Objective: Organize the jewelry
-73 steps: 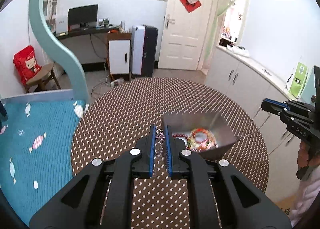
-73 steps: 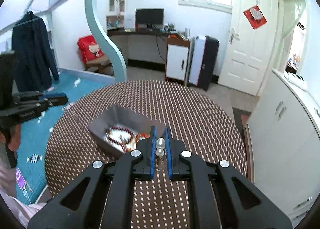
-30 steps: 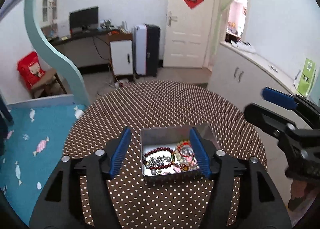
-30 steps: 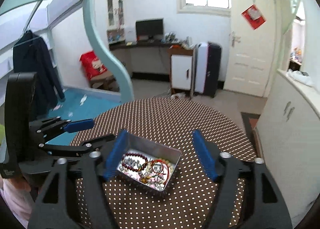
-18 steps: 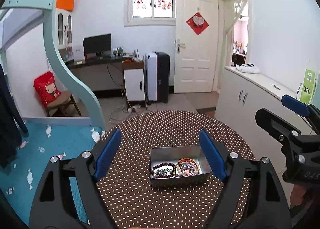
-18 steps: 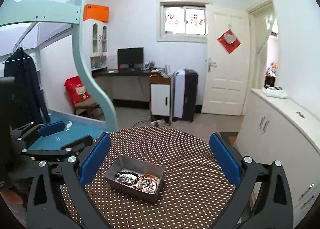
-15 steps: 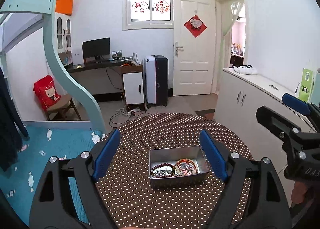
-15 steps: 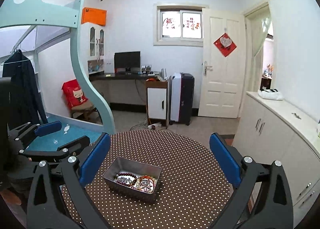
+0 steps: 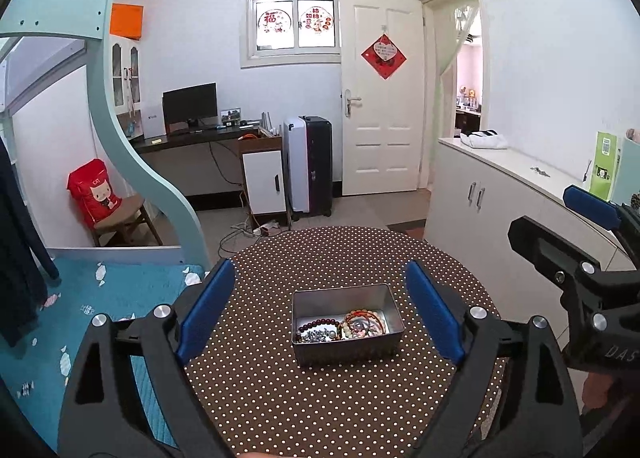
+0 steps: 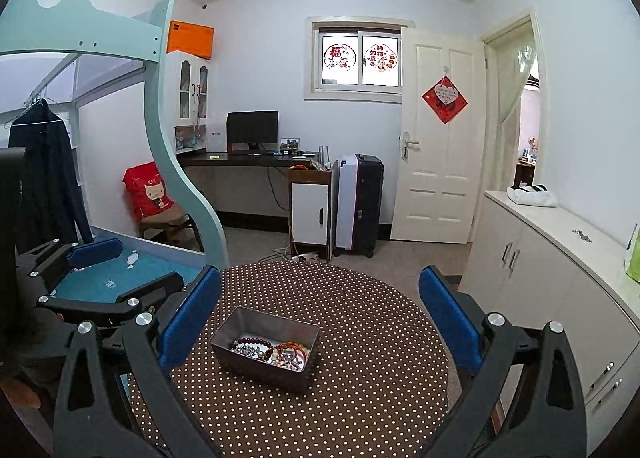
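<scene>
**Both tongs empty and drawn back from the tin**

The left tongs (image 9: 320, 308) are spread wide and opening a little more at this moment, with nothing between the blue pads (image 9: 206, 308). The right tongs (image 10: 320, 322) stand fully wide and hold nothing either. Both hang above the near edge of the round dotted table (image 9: 280, 398), well apart from anything on it.

Between each pair of pads, farther out on the tablecloth, sits the metal tin (image 9: 346, 350). The jewelry (image 9: 340, 330) lies inside it: a dark bead bracelet, a silvery chain and a red and gold bangle, bunched toward the near wall of the tin. No loose piece shows on the cloth around it, so the sorting looks close to done or done.

If another piece is to go in, the sound way is to come down with the pads narrowed first, pinch a strand at one clear spot, and lift straight up so that it does not drag its neighbours. Release low over the tin's open middle, not near the rim, since beads bounce off metal. Keep the two tongs apart; each one's arm shows at the edge of the other's view, so they sit close.
</scene>
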The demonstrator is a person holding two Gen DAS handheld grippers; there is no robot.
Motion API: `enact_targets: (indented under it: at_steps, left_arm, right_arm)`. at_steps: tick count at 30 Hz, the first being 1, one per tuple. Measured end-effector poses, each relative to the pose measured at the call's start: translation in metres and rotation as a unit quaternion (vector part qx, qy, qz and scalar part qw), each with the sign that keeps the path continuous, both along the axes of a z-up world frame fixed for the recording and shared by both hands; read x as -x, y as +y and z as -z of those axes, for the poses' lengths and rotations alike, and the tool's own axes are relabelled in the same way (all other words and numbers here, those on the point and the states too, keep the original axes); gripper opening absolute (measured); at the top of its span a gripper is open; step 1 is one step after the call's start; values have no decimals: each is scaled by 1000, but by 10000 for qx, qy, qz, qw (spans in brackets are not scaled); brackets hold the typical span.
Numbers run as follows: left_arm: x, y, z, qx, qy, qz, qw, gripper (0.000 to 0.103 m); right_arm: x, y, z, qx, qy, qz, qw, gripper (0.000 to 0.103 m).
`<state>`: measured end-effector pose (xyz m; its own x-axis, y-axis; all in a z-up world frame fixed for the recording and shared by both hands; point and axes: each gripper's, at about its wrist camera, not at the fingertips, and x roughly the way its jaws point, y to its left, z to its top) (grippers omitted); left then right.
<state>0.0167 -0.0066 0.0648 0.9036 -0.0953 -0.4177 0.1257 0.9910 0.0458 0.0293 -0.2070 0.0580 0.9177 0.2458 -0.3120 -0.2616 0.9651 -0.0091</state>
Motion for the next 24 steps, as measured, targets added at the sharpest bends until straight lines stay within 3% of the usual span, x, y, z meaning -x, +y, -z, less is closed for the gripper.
enact_targets:
  at_steps: [24]
  left_arm:
    - [-11,4,-1,-162,98,-151,9997,89]
  right_arm:
    - [-6,5,0,160,14,-185,9997,96]
